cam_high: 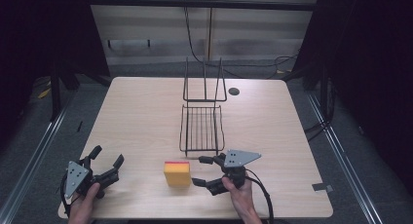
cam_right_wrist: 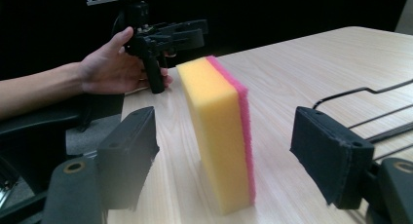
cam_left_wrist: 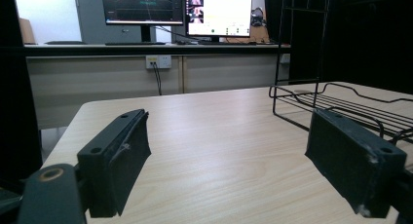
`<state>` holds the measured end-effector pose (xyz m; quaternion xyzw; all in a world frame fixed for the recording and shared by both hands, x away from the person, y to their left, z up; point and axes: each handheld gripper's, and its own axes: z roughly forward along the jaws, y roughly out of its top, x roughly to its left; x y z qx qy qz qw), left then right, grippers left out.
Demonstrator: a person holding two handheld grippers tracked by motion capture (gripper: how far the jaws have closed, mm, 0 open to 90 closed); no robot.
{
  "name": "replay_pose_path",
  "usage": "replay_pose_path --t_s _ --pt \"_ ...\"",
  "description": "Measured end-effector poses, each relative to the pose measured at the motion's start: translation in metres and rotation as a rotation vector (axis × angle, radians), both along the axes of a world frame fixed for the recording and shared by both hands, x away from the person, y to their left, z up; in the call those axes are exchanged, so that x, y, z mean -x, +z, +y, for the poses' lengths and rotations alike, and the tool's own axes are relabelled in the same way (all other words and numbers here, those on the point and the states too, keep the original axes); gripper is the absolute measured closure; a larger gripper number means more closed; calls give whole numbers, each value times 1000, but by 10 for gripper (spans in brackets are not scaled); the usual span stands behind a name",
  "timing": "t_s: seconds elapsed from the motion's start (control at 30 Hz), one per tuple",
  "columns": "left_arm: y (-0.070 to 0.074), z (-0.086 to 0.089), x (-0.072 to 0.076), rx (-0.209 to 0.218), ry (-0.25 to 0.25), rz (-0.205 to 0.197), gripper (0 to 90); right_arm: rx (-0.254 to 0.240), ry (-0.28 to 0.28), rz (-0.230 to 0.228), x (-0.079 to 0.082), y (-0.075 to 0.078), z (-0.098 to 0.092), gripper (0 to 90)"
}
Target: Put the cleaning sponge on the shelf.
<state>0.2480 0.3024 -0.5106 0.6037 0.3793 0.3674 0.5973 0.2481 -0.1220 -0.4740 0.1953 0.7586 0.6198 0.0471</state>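
No text, label, brand, number or sign can be read anywhere: the two monitors (cam_left_wrist: 180, 12) behind the counter (cam_left_wrist: 219, 136) in the left gripper view glow with windows and graphs, but whatever writing they carry is too small and blurred to make out.

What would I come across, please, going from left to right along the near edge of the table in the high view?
Left gripper → yellow and pink sponge → right gripper, jaws open towards the sponge.
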Motion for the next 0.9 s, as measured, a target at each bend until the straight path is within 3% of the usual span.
replay_pose_path --t_s 0.3,0.67,0.9 --pt "0 0 0 -1 1 0 156 10 52 -18 -8 6 16 286" --pt "0 0 0 1 0 0 156 9 80 2 -21 -1 25 333" --pt "0 0 0 0 0 0 156 10 129 -2 -27 2 37 383"
